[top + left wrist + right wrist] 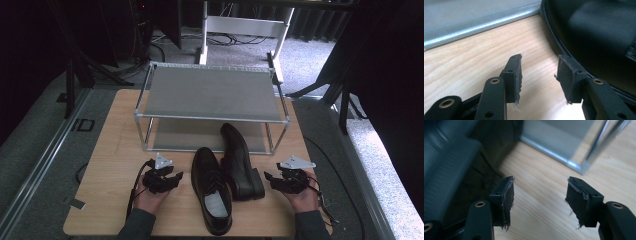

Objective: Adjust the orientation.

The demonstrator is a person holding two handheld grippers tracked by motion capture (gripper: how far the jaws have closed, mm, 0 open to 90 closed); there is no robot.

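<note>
- Two black dress shoes on the wooden table (105, 150), in front of a two-tier metal shoe rack (212, 95).
- Upright shoe (211, 192): sole down, long axis running toward the rack, toe nearest it.
- Tipped shoe (241, 162): on its side, touching the upright one, toe under the rack's lower shelf.
- Left gripper (165, 181): jaws apart, empty, just left of the upright shoe, nearer to it.
- Right gripper (281, 182): jaws apart, empty, just right of the tipped shoe's heel.
- Judgement: each gripper closes inward on its own shoe.
</note>
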